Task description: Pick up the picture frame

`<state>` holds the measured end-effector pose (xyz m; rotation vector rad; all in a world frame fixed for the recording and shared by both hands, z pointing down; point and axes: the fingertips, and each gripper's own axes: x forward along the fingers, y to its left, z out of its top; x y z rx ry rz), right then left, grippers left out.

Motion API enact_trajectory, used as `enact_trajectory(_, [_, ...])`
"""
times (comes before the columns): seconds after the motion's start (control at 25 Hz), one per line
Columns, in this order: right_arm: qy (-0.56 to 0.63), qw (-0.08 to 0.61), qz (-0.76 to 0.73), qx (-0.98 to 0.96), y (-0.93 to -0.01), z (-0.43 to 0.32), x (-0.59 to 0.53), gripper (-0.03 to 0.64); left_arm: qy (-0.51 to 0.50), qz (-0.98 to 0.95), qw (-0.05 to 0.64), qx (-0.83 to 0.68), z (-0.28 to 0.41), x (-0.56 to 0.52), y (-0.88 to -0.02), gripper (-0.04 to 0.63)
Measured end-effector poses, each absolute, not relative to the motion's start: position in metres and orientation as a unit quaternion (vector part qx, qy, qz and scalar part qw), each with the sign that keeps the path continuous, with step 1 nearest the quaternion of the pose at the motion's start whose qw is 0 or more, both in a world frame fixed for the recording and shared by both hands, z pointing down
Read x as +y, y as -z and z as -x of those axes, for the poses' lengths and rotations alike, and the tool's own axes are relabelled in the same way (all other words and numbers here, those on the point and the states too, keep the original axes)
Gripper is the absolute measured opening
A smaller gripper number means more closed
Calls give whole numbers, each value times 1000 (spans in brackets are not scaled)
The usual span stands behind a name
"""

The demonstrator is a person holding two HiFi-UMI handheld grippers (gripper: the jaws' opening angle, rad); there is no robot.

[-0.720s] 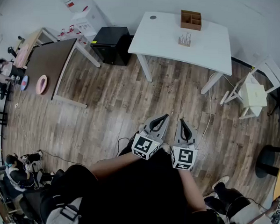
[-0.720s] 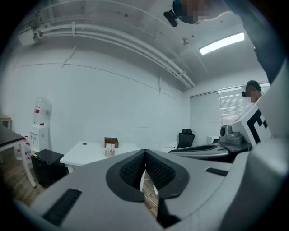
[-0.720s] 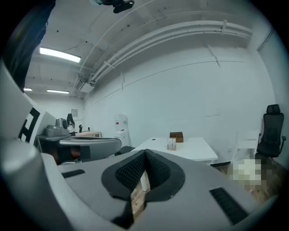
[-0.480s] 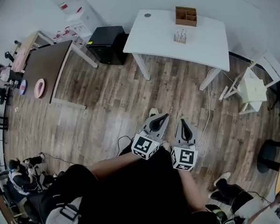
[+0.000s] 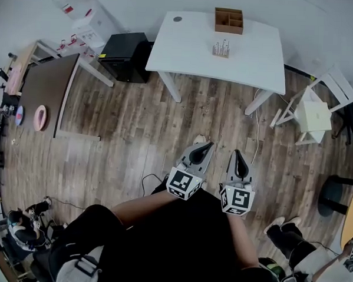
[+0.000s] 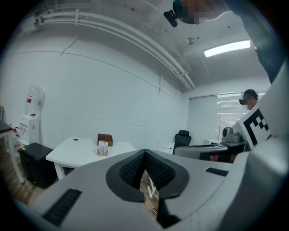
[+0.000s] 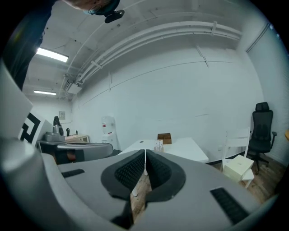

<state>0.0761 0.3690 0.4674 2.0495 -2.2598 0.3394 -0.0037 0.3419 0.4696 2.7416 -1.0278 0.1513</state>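
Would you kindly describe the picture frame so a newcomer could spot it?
Find the white table by the far wall. Near its back edge sits a brown compartment box; the picture frame stands just before it, smaller, pale and upright.

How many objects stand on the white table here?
2. A wooden compartment box at the white table's far edge, and a small picture frame just in front of it. The dark spot near its left corner looks like a cable hole.
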Motion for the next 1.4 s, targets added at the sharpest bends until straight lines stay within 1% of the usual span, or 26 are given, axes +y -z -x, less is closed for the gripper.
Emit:
enact_trajectory(0.16, [-85,51,-671,-735,-463,-77,329,34,-39,-929,117,-348,-1,299,-472,14])
enact_trajectory(0.52, [-102,96,-642,-754,-470,-66,211,35,-38,-924,137,-355,-3,191,-478,14])
enact_trajectory(0.88, [-96,104,-657,-740,-458,-71,89,34,-24,-922,137,-361,16,75,-471,14])
enact_trajectory(1.0, [-94,112,-659,-738,-456,-78,63,34,-20,-921,143,-361,21,48,-475,14])
enact_trajectory(1.16, [-95,119,-669,-728,-456,-83,38,34,-20,-924,129,-360,28,20,-477,14])
enact_trajectory(1.4, [-104,135,-661,-731,-468,-67,24,35,-9,-916,145,-373,45,1,-478,14])
